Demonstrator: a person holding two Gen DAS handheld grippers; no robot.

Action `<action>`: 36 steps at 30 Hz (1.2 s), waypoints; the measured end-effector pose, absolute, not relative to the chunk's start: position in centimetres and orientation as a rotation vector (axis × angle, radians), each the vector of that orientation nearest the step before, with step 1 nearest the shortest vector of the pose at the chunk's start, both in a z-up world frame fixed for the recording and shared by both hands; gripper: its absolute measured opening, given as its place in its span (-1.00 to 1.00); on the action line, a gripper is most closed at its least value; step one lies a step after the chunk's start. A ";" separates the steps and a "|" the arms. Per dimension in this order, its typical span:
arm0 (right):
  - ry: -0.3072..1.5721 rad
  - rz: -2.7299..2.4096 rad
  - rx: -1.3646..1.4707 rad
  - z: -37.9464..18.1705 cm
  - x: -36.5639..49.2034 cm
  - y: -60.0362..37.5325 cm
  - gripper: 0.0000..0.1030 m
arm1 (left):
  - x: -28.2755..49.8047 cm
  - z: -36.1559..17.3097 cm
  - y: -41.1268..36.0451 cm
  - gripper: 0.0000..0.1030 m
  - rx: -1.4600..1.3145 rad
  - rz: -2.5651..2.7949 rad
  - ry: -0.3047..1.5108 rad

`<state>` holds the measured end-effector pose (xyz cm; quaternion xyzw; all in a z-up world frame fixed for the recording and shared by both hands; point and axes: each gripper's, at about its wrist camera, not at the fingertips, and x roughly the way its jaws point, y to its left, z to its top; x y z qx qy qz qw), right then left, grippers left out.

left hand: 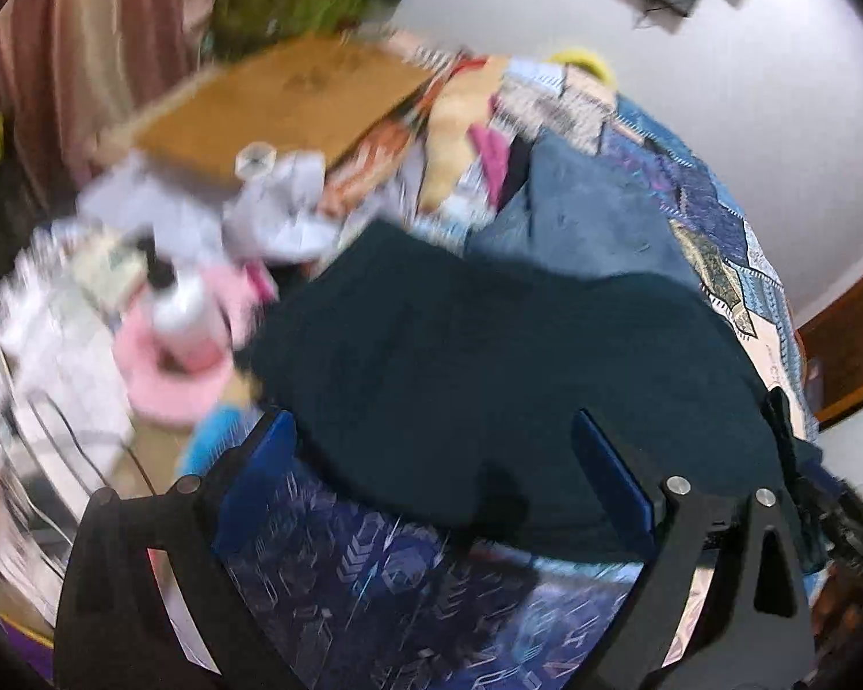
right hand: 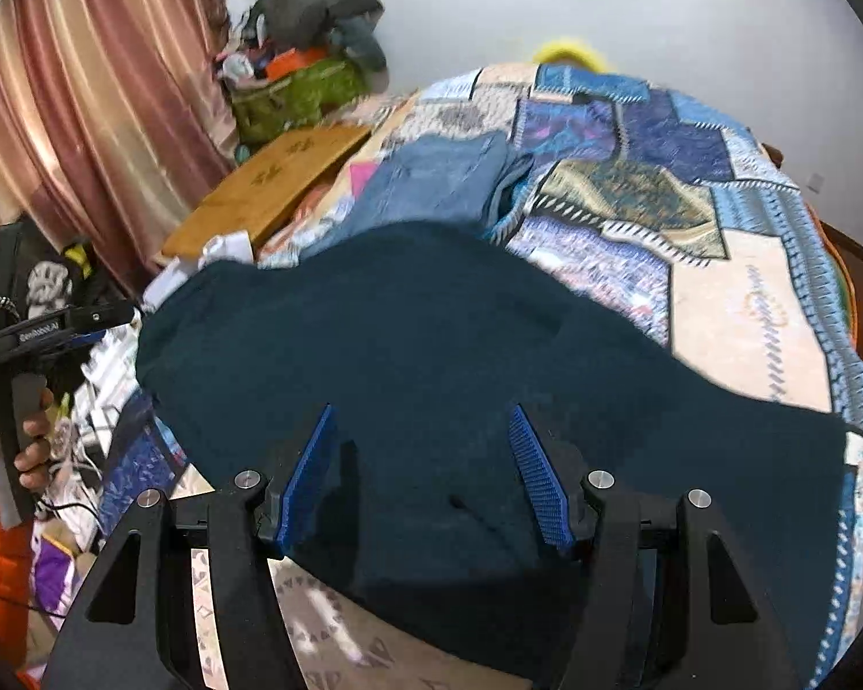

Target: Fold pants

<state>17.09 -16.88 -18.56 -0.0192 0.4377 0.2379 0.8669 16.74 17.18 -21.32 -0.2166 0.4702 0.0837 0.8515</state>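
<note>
Pants (right hand: 431, 356), dark teal and matte, lie spread over the patchwork quilt (right hand: 748, 299), folded blue denim (right hand: 437, 184) beyond them at the far side. Right gripper (right hand: 426, 471) and left gripper (left hand: 431, 483) both hover with ribbed blue pads wide apart, holding nothing. Judged best: pinch one edge cleanly, then lift evenly to avoid creasing.

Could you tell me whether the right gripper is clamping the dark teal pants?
No, the right gripper stands open above the dark teal pants, its blue pads apart and pinching no cloth.
</note>
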 end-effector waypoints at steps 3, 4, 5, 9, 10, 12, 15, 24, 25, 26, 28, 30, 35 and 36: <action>0.907 0.494 -0.071 -18.7 16.8 -16.2 0.40 | 16.2 -23.9 18.1 0.89 -0.577 0.113 1.051; 0.907 0.491 -0.085 -18.7 16.7 -15.9 0.41 | 16.0 -24.6 18.2 0.89 -0.614 0.094 1.064; 0.906 0.491 -0.092 -18.7 16.7 -15.9 0.42 | 15.7 -25.1 18.3 0.89 -0.637 0.081 1.073; 0.909 0.489 -0.101 -18.9 16.6 -15.6 0.43 | 15.3 -26.8 18.1 0.89 -0.747 0.007 1.094; 0.910 0.489 -0.103 -18.9 16.6 -15.5 0.43 | 15.4 -27.0 18.3 0.89 -0.769 -0.004 1.088; 0.912 0.489 -0.103 -18.9 16.7 -15.5 0.44 | 15.8 -27.2 18.8 0.89 -0.826 -0.039 1.076; 0.911 0.490 -0.100 -18.9 16.7 -15.4 0.45 | 17.2 -28.4 19.9 0.89 -0.931 -0.100 1.070; 0.907 0.504 -0.088 -18.8 16.6 -15.4 0.45 | 21.3 -30.1 21.2 -0.17 -0.891 -0.002 1.118; 0.907 0.508 -0.082 -18.6 16.6 -15.6 0.45 | 21.3 -30.1 21.4 -0.32 -0.889 0.016 1.106; 0.905 0.511 -0.074 -18.3 16.6 -15.8 0.44 | 21.3 -29.8 21.5 -0.37 -0.878 0.029 1.094; 0.893 0.515 -0.036 -17.5 16.6 -16.5 0.42 | 21.2 -28.6 21.4 -0.46 -0.828 0.061 1.054; 0.875 0.501 0.002 -16.6 16.6 -17.6 0.42 | 21.1 -26.4 21.1 -0.49 -0.714 0.120 1.002; 0.805 0.446 0.053 -14.4 16.0 -20.9 0.42 | 20.9 -20.0 21.7 -0.52 -0.496 0.275 0.853; 0.795 0.427 0.056 -14.2 15.9 -21.6 0.42 | 20.9 -19.0 21.9 -0.53 -0.471 0.292 0.832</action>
